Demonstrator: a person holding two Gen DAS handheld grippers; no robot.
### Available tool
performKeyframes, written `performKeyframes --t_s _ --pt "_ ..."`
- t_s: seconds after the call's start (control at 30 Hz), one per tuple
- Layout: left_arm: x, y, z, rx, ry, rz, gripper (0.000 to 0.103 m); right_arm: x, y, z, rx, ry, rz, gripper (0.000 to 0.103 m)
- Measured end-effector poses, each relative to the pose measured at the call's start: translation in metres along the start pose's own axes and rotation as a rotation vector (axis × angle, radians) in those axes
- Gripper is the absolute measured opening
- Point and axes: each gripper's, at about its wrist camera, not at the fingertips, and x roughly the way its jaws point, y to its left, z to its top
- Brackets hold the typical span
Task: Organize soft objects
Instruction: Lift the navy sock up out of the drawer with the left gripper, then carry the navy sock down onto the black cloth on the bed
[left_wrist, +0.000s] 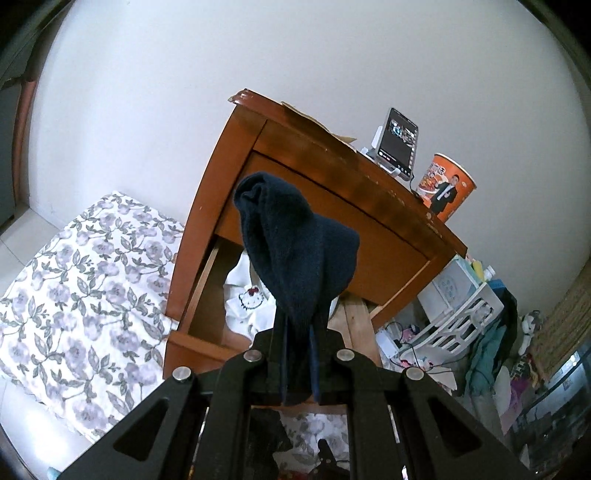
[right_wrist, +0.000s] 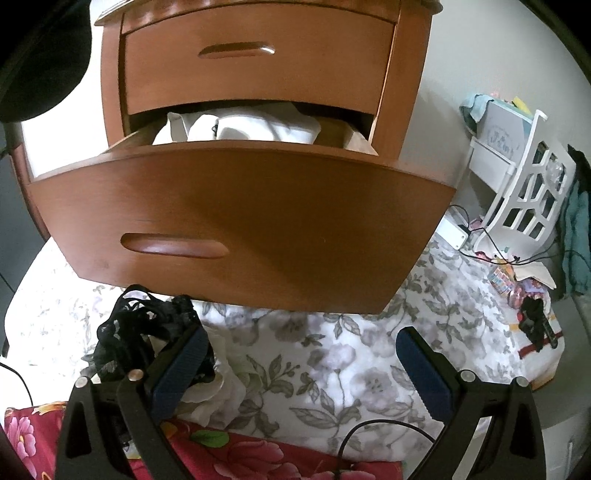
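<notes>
Navy knit sock (left_wrist: 295, 251) is pinched in the left gripper (left_wrist: 298, 332), held above the open drawer (right_wrist: 240, 206). It should be released only once it is over the white clothes (right_wrist: 240, 127). The right gripper (right_wrist: 299, 373) hangs wide and empty over the floral bedsheet (right_wrist: 332, 369).

A lived-in bedroom: a flowered bed (left_wrist: 74, 295) left of the hand-held gripper (left_wrist: 299, 332), a wooden nightstand (left_wrist: 332, 192) ahead with its drawer (right_wrist: 236, 218) open on clothes.
</notes>
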Motion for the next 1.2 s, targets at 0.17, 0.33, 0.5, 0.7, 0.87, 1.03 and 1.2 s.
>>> performKeyframes --t_s 0.17,0.33,0.5,0.7,0.87,1.03,1.2 --pt "-0.005 0.003 -0.01 0.003 0.026 0.007 0.01 -0.006 0.004 -0.001 -0.017 -0.019 -0.003 0.103" --pt "-0.01 0.006 -0.019 0.002 0.046 0.021 0.01 -0.008 0.005 -0.002 -0.021 -0.028 -0.004 0.103" --pt "-0.011 0.003 -0.029 0.022 0.073 0.011 0.01 -0.009 0.006 -0.002 -0.024 -0.034 -0.004 0.103" --pt "-0.002 0.001 -0.041 0.036 0.123 0.002 0.01 -0.011 0.006 -0.003 -0.029 -0.039 0.0 0.103" --pt "0.012 0.002 -0.054 0.039 0.187 0.005 0.01 -0.01 0.005 -0.002 -0.021 -0.037 0.007 0.103" --pt "0.028 0.003 -0.066 0.037 0.244 0.005 0.01 -0.01 0.004 -0.003 -0.019 -0.037 0.015 0.103" --pt "0.044 0.004 -0.076 0.043 0.293 0.018 0.01 -0.01 0.003 -0.003 -0.008 -0.037 0.022 0.103"
